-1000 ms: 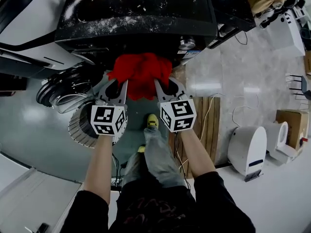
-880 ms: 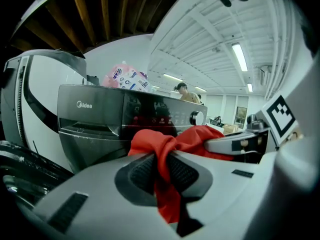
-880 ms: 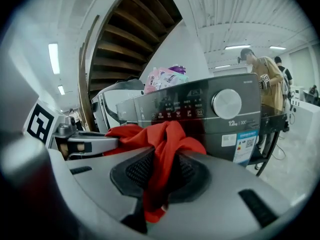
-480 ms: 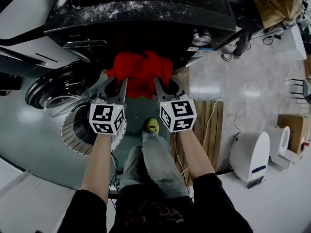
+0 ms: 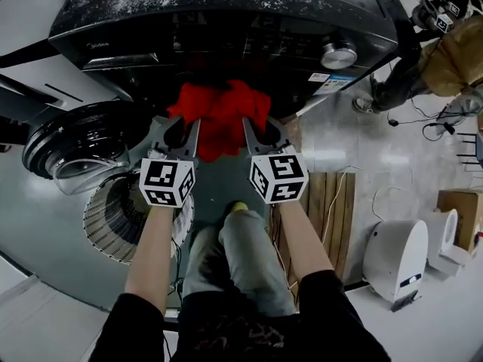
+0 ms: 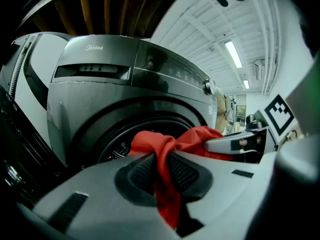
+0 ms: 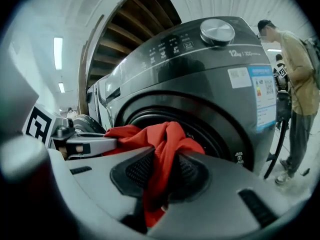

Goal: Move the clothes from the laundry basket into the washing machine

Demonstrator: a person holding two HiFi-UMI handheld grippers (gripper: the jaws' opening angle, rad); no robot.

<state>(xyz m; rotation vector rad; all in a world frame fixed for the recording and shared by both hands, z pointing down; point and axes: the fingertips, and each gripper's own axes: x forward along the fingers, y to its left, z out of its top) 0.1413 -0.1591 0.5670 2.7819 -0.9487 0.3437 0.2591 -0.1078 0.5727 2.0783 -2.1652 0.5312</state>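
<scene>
Item in hand: one red garment [image 5: 220, 115], bunched and carried between my two tools. Left tool [image 6: 161, 169]: pads pinched onto a fold of the red cloth, with a tail of it hanging below the jaws. Right tool [image 7: 162, 171]: likewise clamped on its own fold of the same cloth, just beside the left tool, with the cloth slung across the gap. Ahead of both tools: the washing machine [image 5: 226, 21], with its drum opening [image 6: 112, 146] dark and unobstructed directly beyond the garment. Its door [image 5: 75, 145] is swung wide, off to the left of the left tool. Below and behind the left tool: the laundry basket [image 5: 113, 217] on the floor; what it holds I cannot make out. To the right of the right tool: a bystander [image 7: 295, 79] next to the machine. Progress, as I judge it: the garment is out of the basket and at the mouth of the drum but not yet inside. Outstanding: push it through the opening, let go, and go back for whatever is left.
</scene>
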